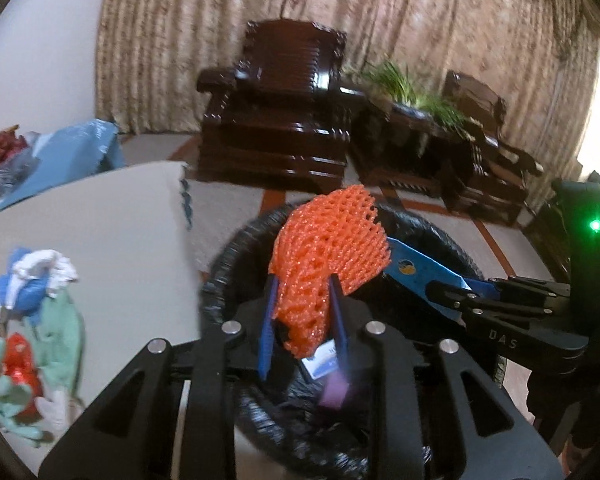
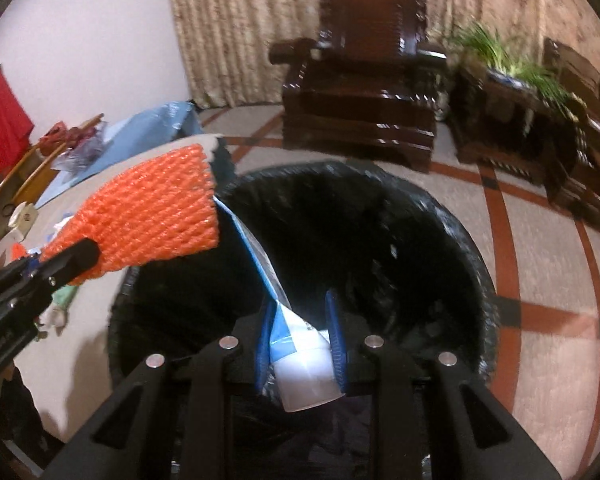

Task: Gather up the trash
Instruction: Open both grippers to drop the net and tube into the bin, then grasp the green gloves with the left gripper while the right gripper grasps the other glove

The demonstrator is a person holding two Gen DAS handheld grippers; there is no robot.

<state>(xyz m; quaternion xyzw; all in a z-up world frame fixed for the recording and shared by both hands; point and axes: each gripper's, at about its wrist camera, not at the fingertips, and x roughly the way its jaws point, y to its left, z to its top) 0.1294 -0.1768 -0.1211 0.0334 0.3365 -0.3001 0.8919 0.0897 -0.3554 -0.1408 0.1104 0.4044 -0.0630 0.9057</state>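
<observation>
My left gripper is shut on an orange foam fruit net and holds it over the black-lined trash bin. The net also shows in the right wrist view, with the left gripper's fingers at its lower left. My right gripper is shut on a blue-and-white tube above the bin's opening. In the left wrist view the tube sticks out of the right gripper over the bin's far side. More trash lies on the table.
The grey table is left of the bin. A blue bag with clutter lies at its far end. Dark wooden armchairs and a plant stand stand before the curtain. The floor is tiled.
</observation>
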